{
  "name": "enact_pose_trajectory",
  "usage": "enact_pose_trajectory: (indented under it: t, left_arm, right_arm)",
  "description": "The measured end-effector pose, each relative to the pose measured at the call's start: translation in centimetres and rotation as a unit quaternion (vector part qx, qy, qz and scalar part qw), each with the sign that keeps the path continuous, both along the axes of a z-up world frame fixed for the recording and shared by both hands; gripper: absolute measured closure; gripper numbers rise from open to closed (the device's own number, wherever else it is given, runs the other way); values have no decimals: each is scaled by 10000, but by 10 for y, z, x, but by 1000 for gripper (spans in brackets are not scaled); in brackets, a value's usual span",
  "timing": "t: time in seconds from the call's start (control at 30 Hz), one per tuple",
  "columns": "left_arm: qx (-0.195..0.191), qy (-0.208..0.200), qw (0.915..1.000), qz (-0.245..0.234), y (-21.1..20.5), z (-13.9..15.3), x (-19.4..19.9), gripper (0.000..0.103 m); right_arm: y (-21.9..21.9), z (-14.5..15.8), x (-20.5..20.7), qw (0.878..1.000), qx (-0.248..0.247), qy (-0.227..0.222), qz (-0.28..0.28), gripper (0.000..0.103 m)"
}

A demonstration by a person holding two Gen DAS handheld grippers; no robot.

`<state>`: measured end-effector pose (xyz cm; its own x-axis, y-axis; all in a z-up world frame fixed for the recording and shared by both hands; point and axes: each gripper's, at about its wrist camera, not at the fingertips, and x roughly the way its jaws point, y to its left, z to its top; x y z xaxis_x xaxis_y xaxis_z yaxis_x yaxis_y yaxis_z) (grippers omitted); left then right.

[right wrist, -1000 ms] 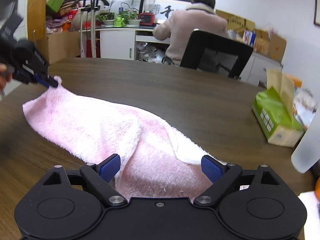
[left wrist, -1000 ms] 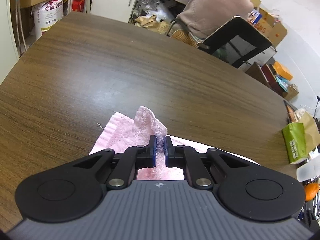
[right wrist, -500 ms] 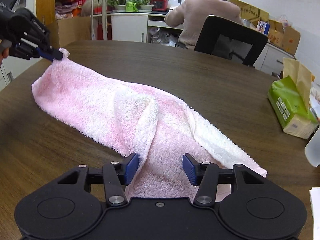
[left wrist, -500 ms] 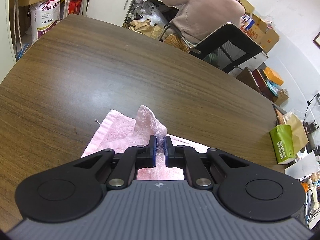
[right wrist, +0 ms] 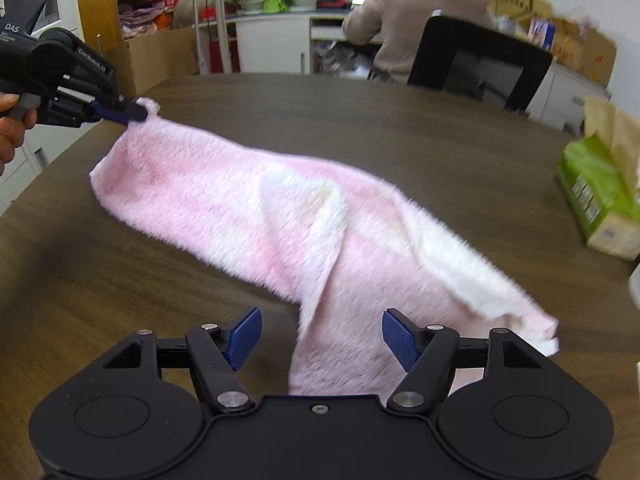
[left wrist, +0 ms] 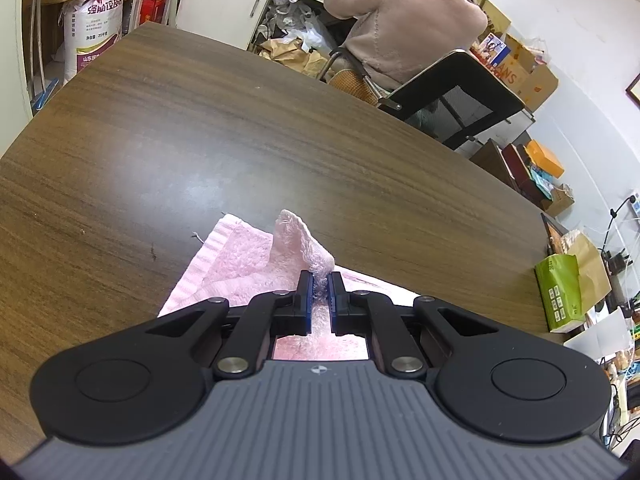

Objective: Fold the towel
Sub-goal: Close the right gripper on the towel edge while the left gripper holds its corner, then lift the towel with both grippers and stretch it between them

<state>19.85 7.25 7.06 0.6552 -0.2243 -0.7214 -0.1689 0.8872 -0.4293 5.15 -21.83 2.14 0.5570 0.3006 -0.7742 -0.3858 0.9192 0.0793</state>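
A: Left gripper (left wrist: 319, 294)?
B: Clamped on one corner of the pink towel (right wrist: 280, 216), corner lifted clear of the wooden table (left wrist: 240, 128).

A: Right gripper (right wrist: 322, 338)?
B: Jaws opening, blue pads (right wrist: 244, 336) apart; towel's near end between them, untouched.

A: Towel?
B: Draped across the table, near a green tissue pack (right wrist: 596, 192).

Each camera sits just behind my hand-held gripper's fingers and looks forward and down along them, close over the table (left wrist: 280, 128). The left view looks from the towel's (left wrist: 240, 256) pinched corner; the right view looks along its length. Both share the towel, the table and the seated person (right wrist: 416, 20) beyond.
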Motion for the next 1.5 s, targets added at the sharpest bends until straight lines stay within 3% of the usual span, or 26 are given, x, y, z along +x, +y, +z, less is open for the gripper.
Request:
enact_pose_trajectory:
  t: [0.07,0.13,0.33,0.53,0.77,1.03,1.5]
  left_arm:
    - [-39,-7,10000,8,2,-1,-1,96]
    - [-53,-16,10000,3,2,-1,-2,96]
    - [-103,-38,9999,-11,3,-2,-5,96]
    - [-148,-59,9999,-31,2,-5,-6,96]
    - [-177,-76,9998,-55,3,-7,-8,96]
    - [-338,-152,9993,-80,12,-5,-20,96]
    - [-623,-551,9959,-350,27,15,-82,96]
  right_arm:
    - [0,-1,1,9999,59,96,18,48]
    - [2,-2,2,9998,34,163,58,48]
    - [5,-2,1,9998,-122,149,110,76]
    - [10,-2,1,9989,-454,33,131,91]
    - [13,-1,1,9971,-723,-32,246,95]
    - [5,2,-1,9977,-554,49,379,95]
    - [-20,40,-36,9956,-525,-28,778,97]
